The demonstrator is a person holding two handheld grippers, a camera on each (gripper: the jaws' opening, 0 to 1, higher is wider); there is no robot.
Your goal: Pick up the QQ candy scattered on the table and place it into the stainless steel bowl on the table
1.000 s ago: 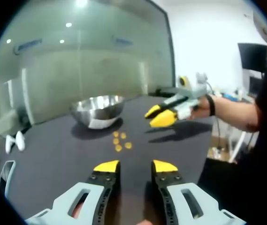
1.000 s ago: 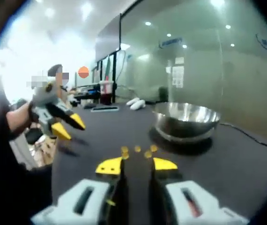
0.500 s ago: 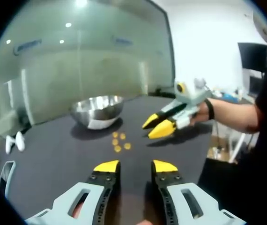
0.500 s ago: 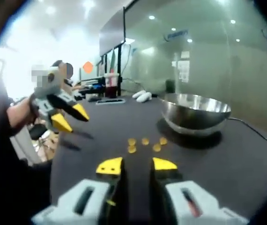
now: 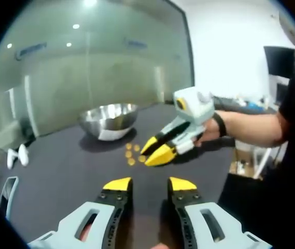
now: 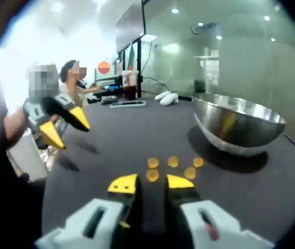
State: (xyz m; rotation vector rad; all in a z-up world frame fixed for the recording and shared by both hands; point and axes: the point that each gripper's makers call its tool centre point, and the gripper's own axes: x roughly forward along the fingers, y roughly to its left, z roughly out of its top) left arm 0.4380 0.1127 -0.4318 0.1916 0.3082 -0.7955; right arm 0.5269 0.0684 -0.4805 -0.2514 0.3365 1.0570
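Reaching in from the right of the left gripper view, a bare forearm with a dark wristband, its hand (image 5: 205,136) wrapped round the right tongs (image 5: 151,152), angled down toward the dark table (image 5: 59,166). Hovering with yellow tips parted a little and holding nothing, just beside the QQ candy (image 5: 131,154), a small cluster of orange pieces lying on the table in front of the stainless steel bowl (image 5: 108,120). Showing, in the right gripper view, the same candy (image 6: 171,167) just past those yellow tips, one piece sitting in line with the gap between them; whether the tips are touching any piece cannot be told. Standing to the far right of that view, the bowl (image 6: 237,124), upright and near the candy. Hanging in the air at the left there, the left tongs (image 6: 63,127), gripped in a hand, tips spread apart and empty, well clear of the candy.
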